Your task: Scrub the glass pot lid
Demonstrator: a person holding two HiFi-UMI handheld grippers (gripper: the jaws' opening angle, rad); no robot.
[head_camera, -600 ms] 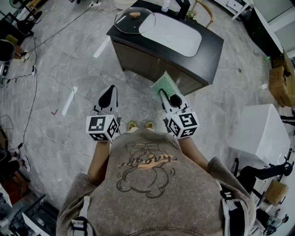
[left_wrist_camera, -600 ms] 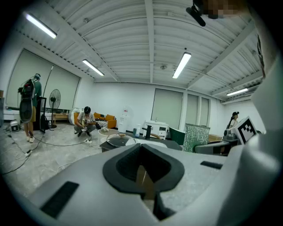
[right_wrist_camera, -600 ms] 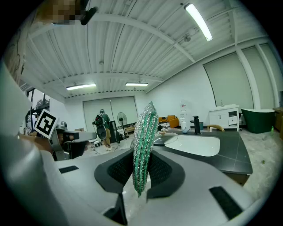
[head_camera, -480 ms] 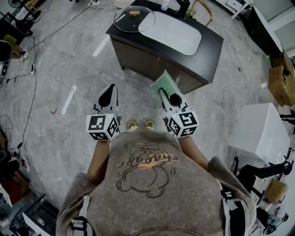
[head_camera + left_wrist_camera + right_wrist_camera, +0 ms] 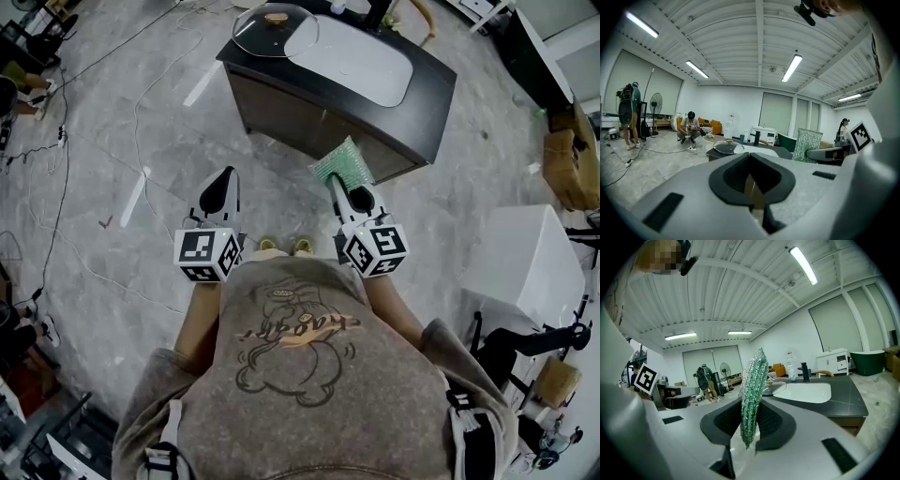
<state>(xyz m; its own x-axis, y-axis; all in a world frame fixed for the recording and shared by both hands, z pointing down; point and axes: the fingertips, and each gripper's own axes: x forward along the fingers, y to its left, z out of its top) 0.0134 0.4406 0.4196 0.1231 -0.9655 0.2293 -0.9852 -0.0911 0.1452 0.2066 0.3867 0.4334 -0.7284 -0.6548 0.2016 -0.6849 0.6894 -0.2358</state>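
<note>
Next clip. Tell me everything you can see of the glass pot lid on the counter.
The glass pot lid is a round, clear dome with a thin metal-looking rim and a small tan knob at its centre. It lies knob up and roughly level at the left end of the dark counter. Its edge appears to overlap the left end of the white basin. Nothing rests on it and nothing holds it. Whether it is clean or dirty cannot be told.
</note>
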